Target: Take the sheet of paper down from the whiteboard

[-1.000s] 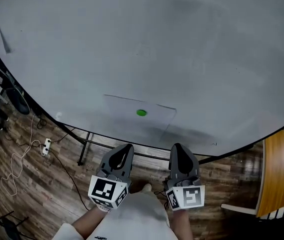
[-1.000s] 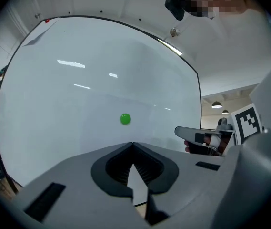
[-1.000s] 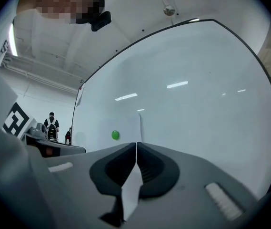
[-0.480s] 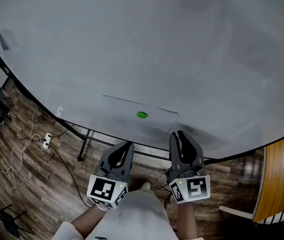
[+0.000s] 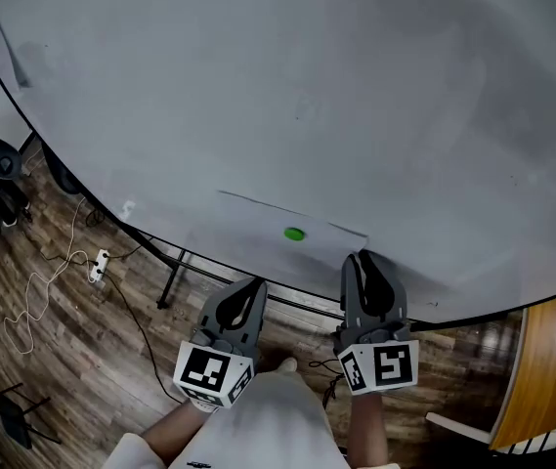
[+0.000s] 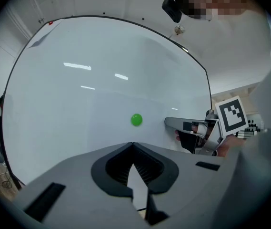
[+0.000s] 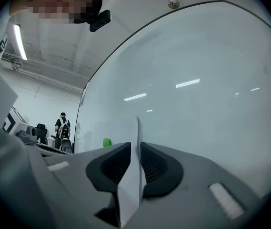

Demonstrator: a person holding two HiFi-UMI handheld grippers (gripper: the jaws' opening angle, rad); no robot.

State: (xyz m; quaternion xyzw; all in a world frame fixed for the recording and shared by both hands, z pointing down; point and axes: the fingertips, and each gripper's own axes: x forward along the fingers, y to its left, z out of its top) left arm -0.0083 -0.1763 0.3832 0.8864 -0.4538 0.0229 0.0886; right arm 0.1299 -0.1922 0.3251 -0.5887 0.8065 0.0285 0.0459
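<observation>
Right gripper view | your right gripper (image 7: 136, 145) straddles an edge of the sheet of paper (image 5: 253, 223), jaws narrow | left gripper (image 6: 133, 146) closed, empty | sheet likely light, floppy: pinch corner.

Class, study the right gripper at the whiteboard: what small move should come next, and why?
Probably close the right gripper on the paper: its edge stands between the slightly parted jaws, and the green magnet pins it to the whiteboard.

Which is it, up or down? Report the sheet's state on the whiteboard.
Up: the sheet of paper lies flat against the whiteboard, pinned by the green magnet.
</observation>
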